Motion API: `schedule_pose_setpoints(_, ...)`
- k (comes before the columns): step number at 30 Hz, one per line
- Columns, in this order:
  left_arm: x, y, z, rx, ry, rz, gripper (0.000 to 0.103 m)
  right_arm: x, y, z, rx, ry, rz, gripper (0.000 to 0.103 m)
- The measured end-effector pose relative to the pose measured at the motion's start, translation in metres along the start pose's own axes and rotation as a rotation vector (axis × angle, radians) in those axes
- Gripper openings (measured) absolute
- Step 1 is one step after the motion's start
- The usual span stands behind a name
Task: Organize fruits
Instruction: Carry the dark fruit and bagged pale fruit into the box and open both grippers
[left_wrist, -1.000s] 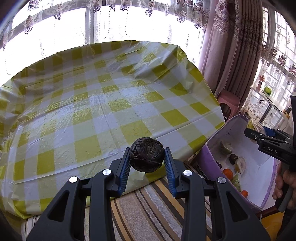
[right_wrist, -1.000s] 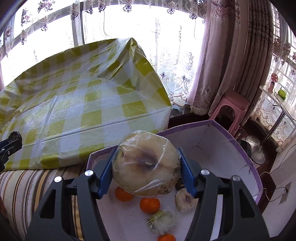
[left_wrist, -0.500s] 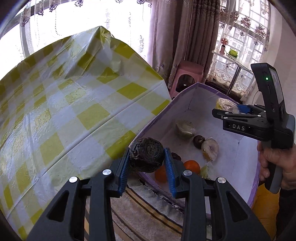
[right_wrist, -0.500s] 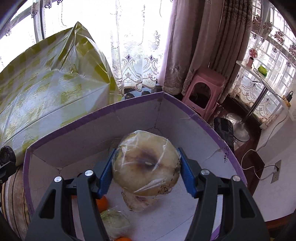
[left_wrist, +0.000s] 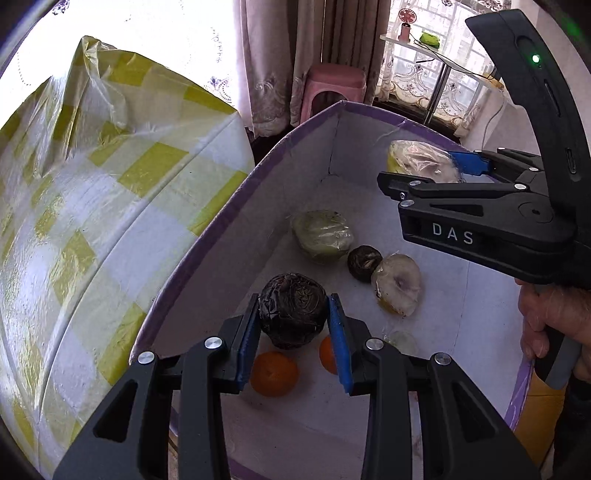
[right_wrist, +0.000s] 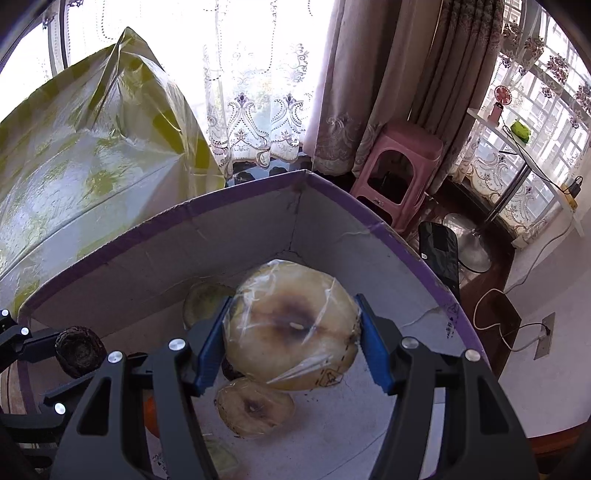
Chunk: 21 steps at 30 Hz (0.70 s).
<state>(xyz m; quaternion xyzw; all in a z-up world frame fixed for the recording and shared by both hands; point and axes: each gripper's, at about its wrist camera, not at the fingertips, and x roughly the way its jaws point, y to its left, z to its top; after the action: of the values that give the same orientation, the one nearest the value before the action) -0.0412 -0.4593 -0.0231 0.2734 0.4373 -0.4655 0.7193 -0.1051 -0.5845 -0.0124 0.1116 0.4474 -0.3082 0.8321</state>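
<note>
You had the left gripper (left_wrist: 293, 325) clenched on a dark wrinkled fruit (left_wrist: 293, 310), held above the floor of the purple-rimmed box (left_wrist: 236, 206). Your right gripper (right_wrist: 291, 343) was clamped on a plastic-wrapped pale fruit half (right_wrist: 291, 328), over the box's far corner, toward two o'clock from the left one.

The risks, as I judged them: the dark fruit was nearly round, so if you let it go from that height it could roll into the orange (left_wrist: 274, 373) at six o'clock or the wrapped pieces (left_wrist: 397, 284) at two o'clock. The film on the pale half looked slick, so it could slide between the pads or cling to one when released.

The dark fruit showed no clear long axis. The pale half's flat cut face was turned toward the right camera, its broad axis spanning nine to three o'clock between the pads.
</note>
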Motion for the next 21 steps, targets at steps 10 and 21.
schedule_pose_setpoints(10, 0.016, 0.002, 0.006, -0.007, 0.032, 0.001, 0.033, -0.002, -0.005, 0.003, 0.006, -0.015, -0.008, 0.074)
schedule_pose_setpoints(21, 0.01, 0.003, 0.005, -0.02, 0.008, 0.016, 0.056, -0.006, -0.008, 0.001, 0.014, -0.03, -0.023, 0.077)
